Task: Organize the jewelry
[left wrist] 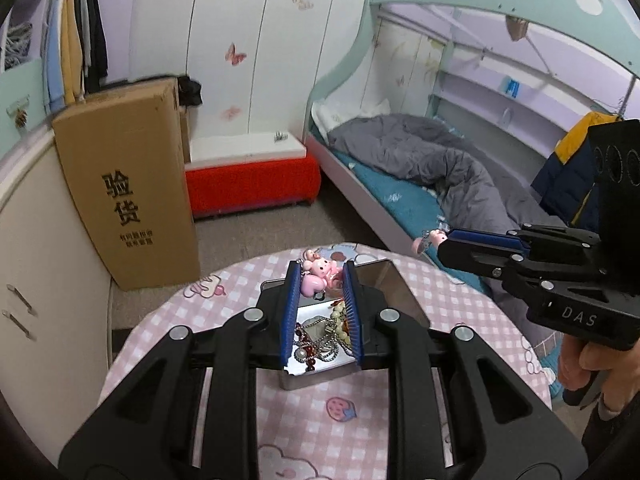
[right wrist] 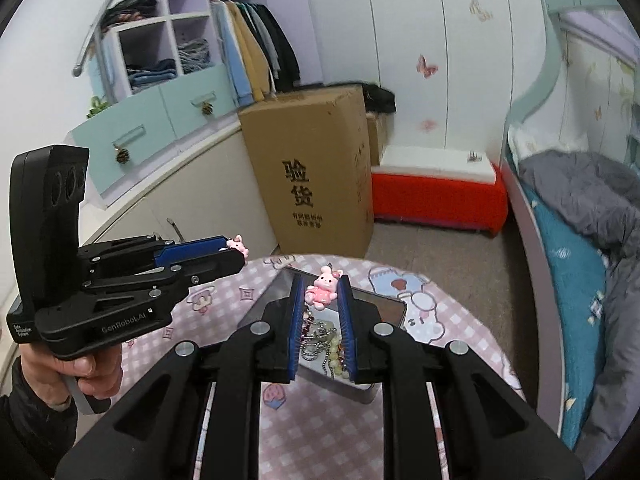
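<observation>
The left hand-held gripper (left wrist: 319, 280) pinches a pink bunny charm (left wrist: 318, 276) above an open metal tin (left wrist: 384, 280) of tangled chains and beads on the pink checked table (left wrist: 320, 420). The right hand-held gripper (left wrist: 434, 240) grips another pink charm (left wrist: 426, 240).

Operator, you have legible markings on three items. The cardboard box (left wrist: 124, 184) standing on the floor beside the cabinet carries two large black characters, "验货", printed one above the other on its face; two smaller lines of print beneath them are too fine to read. The right gripper (left wrist: 426, 240) bears "DAS" in pale letters on its black body. The left gripper (right wrist: 240, 249) bears "GenRobot.AI" on its side, plus a small label reading "Data Acquisition System", only just legible.
</observation>
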Tool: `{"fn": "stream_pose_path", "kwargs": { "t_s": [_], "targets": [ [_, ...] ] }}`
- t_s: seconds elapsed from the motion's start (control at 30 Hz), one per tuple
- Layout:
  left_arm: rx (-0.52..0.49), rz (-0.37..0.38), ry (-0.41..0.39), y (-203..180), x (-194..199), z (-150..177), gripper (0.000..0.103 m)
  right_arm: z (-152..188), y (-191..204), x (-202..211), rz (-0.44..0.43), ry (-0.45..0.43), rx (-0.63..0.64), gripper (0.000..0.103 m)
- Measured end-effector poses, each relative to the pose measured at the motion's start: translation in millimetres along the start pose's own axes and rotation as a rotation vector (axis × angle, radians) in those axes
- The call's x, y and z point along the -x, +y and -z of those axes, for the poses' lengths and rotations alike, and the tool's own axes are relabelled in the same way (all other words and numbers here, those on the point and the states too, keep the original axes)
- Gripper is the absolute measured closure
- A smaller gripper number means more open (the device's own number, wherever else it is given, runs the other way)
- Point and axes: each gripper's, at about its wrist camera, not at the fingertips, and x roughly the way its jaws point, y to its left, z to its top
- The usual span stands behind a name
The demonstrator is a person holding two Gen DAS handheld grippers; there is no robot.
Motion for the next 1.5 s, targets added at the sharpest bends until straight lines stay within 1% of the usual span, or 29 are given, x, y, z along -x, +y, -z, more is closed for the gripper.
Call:
{"fn": "stream_pose_path", "kwargs": {
  "t_s": [0.07, 0.1, 0.13, 0.17, 0.2, 0.23, 0.27, 0.3, 0.33, 0.47, 0.57, 0.6, 0.7, 0.87, 0.93, 1.07, 1.2, 1.27, 1.37, 1.5],
  "targets": [
    [0.007, -0.009, 0.044, 4, -21, 1, 0.081, 3, -10, -19, 0.007, 0.045, -0.031, 0.087],
    [0.013, -0.011, 0.075, 7, -31, 2, 0.081, 5, -14, -24, 0.016, 0.057, -0.050, 0.085],
    [0.016, -0.032, 0.127, 10, -45, 3, 0.076, 8, -19, -30, 0.021, 0.071, -0.072, 0.077],
    [0.021, -0.053, 0.152, 13, -51, 4, 0.053, 11, -23, -33, 0.028, 0.072, -0.091, 0.073],
    [0.030, -0.070, 0.160, 15, -53, 5, 0.037, 14, -25, -31, 0.035, 0.063, -0.105, 0.056],
    [0.050, -0.080, 0.126, 19, -49, 6, 0.022, 17, -28, -27, 0.040, 0.045, -0.126, 0.030],
    [0.060, -0.078, 0.098, 22, -44, 7, 0.018, 20, -30, -21, 0.044, 0.019, -0.146, 0.020],
    [0.065, -0.082, 0.083, 24, -39, 8, 0.016, 21, -33, -15, 0.050, -0.004, -0.159, 0.010],
    [0.070, -0.096, 0.071, 26, -33, 8, 0.013, 23, -35, -8, 0.062, -0.025, -0.172, 0.008],
    [0.095, -0.154, 0.018, 29, -5, 13, 0.011, 25, -38, 22, 0.089, -0.077, -0.223, 0.008],
    [0.108, -0.195, -0.024, 28, 20, 18, 0.011, 26, -35, 42, 0.112, -0.102, -0.231, 0.008],
    [0.108, -0.220, -0.050, 26, 34, 21, 0.011, 26, -31, 52, 0.117, -0.115, -0.229, 0.008],
    [0.092, -0.265, -0.115, 15, 68, 26, 0.009, 24, -13, 77, 0.150, -0.144, -0.209, 0.008],
    [0.060, -0.336, -0.204, -8, 124, 34, 0.006, 25, 19, 112, 0.203, -0.182, -0.175, 0.008],
    [0.055, -0.349, -0.250, -20, 150, 39, 0.006, 28, 36, 131, 0.228, -0.211, -0.153, 0.008],
    [0.055, -0.362, -0.307, -36, 188, 48, 0.006, 38, 67, 159, 0.268, -0.272, -0.119, 0.008],
    [0.077, -0.416, -0.375, -51, 224, 62, 0.006, 50, 95, 186, 0.309, -0.332, -0.086, 0.008],
    [0.086, -0.427, -0.405, -56, 239, 69, 0.006, 56, 107, 196, 0.338, -0.358, -0.074, 0.008],
    [0.093, -0.436, -0.425, -62, 253, 78, 0.006, 63, 120, 206, 0.362, -0.391, -0.064, 0.008],
    [0.093, -0.443, -0.425, -67, 262, 87, 0.006, 74, 132, 222, 0.392, -0.437, -0.063, 0.008]
  ]
}}
